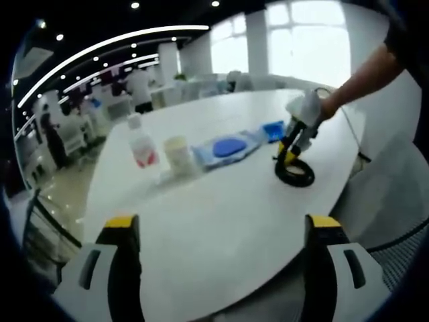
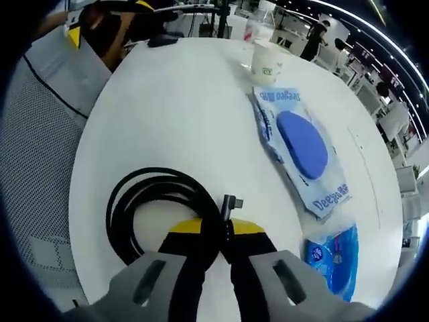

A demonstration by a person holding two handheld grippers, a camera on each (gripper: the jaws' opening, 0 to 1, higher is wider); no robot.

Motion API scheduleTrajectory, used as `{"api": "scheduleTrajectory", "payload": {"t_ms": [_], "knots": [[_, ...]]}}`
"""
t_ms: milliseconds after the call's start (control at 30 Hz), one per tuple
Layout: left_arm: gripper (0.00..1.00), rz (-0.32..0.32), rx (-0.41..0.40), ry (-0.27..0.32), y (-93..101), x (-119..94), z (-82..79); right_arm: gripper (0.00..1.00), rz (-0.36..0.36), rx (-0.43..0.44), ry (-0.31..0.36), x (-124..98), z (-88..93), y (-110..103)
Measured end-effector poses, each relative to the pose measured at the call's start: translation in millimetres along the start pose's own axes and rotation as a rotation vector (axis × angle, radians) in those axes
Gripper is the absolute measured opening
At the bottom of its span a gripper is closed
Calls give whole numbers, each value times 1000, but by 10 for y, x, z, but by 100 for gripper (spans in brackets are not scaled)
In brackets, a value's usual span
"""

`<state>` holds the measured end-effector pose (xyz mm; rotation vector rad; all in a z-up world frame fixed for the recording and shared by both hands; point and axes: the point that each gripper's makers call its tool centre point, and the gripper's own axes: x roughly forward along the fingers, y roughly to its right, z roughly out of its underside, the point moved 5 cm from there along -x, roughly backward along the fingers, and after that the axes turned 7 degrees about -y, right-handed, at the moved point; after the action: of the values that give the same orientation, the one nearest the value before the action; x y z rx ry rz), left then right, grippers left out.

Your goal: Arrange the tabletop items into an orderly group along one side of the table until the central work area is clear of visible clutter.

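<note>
Two grippers: left gripper (image 1: 218, 235) spread wide, holding nothing; right gripper (image 2: 224, 231) clamped on cable (image 2: 151, 201)
Cable: coiled, on table (image 2: 174, 107) near edge
Row beyond: wipes pack (image 2: 301, 147), cup (image 2: 267, 65), bottle (image 1: 142, 144), small blue packet (image 2: 333, 258)

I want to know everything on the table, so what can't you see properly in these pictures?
- Bottle in the right gripper view: its top is cut off by the edge.
- Paper cup in the left gripper view: its print is too blurred.
- Black cable in the right gripper view: the right gripper covers part of the coil.
</note>
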<state>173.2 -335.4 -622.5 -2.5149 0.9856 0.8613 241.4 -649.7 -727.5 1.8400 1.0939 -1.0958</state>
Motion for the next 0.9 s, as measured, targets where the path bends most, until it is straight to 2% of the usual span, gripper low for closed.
{"api": "scheduleTrajectory", "payload": {"t_ms": [533,900], "knots": [[99,-2,4,3,-10,-5,-7,9,49,19,4,-16,-3,-14],[99,0,12,6,8,-8,-16,9,75,47,29,-156,4,14]]}}
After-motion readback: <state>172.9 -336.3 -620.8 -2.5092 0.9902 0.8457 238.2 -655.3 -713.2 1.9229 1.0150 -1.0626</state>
